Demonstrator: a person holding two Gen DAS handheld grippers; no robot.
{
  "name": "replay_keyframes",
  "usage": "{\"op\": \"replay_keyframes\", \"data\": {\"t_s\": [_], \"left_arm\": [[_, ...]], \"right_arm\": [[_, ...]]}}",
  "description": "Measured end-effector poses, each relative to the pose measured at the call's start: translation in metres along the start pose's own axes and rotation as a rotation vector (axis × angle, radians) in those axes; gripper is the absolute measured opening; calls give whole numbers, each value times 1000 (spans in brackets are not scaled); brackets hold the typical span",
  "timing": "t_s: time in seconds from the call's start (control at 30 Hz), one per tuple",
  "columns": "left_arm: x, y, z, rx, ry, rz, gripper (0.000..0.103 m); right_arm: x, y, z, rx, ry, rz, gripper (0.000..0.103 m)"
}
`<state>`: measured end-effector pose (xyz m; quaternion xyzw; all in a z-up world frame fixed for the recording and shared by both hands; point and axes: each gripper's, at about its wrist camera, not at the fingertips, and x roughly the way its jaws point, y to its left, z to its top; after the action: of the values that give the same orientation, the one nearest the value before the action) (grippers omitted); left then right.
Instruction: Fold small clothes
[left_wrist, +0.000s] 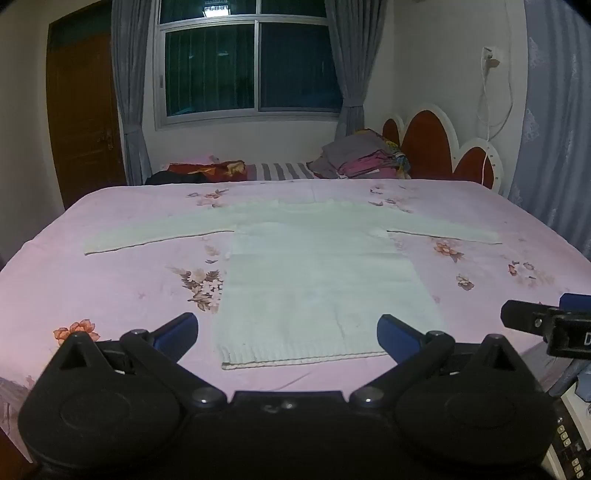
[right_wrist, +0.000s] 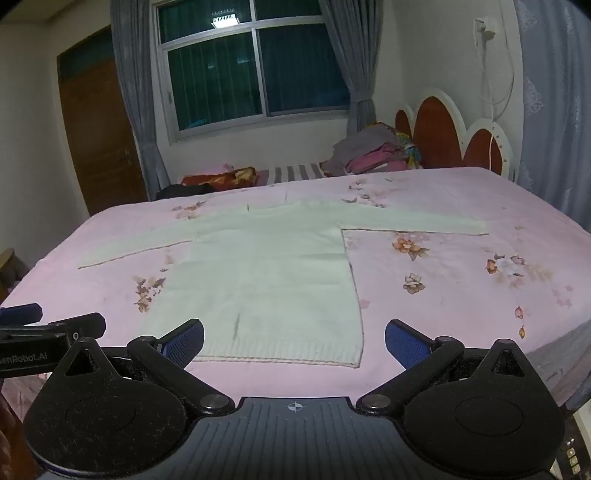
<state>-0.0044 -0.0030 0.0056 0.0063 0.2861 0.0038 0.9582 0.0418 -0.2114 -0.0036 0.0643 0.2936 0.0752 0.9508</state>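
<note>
A small white knit sweater (left_wrist: 314, 280) lies flat on the pink flowered bedsheet (left_wrist: 110, 288), sleeves spread out to both sides, hem towards me. It also shows in the right wrist view (right_wrist: 266, 280). My left gripper (left_wrist: 287, 332) is open and empty, hovering just above the hem at the near bed edge. My right gripper (right_wrist: 294, 341) is open and empty, over the hem's right part. The right gripper also shows at the right edge of the left wrist view (left_wrist: 546, 325), and the left gripper at the left edge of the right wrist view (right_wrist: 44, 336).
A pile of folded clothes (left_wrist: 365, 155) lies at the far side of the bed beside the red and white headboard (left_wrist: 443, 147). A striped cloth (left_wrist: 280, 170) and a red cloth (left_wrist: 210, 170) lie behind the bed. A window with grey curtains (left_wrist: 251, 62) and a wooden door (left_wrist: 81, 118) stand beyond.
</note>
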Motion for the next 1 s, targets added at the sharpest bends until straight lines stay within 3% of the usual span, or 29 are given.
{"op": "replay_keyframes", "data": {"t_s": [1.0], "left_arm": [[-2,-2,-1,-9,-9,6,103]], "right_arm": [[-1,-3,1,5,-11,19,103]]}}
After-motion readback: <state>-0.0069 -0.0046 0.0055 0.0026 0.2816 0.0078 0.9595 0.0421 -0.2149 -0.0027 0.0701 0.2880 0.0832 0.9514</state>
